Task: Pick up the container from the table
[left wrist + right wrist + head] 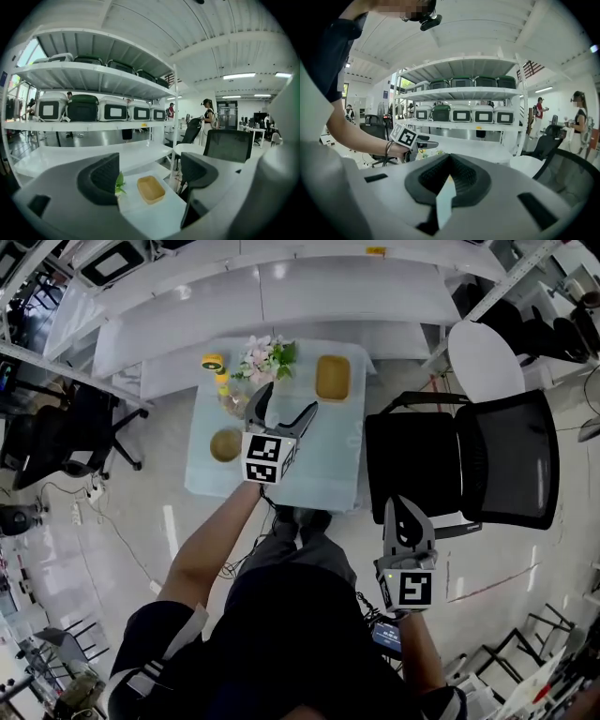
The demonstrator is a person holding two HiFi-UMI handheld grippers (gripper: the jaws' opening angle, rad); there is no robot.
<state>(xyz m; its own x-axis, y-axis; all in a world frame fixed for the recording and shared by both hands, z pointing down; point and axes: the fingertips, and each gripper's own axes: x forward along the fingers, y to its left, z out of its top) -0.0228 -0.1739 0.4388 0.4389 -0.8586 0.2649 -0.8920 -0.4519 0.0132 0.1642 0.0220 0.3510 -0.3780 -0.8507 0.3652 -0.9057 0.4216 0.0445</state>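
Container [332,378] on table [328,470], flowers [267,357] left of it, chair [487,460] right of table

Container [333,378] matt, plastic-looking; table [328,474] smooth, glossy.

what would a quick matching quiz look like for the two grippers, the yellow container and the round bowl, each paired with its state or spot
Things:
1. left gripper
2. right gripper
3. yellow container
4. round bowl

States or places:
a. by the left edge of the table
b. jaws together, off the table, beside the black chair
c. jaws apart, held over the table
d. far right part of the table

Pairs: 1-c, 2-b, 3-d, 4-a
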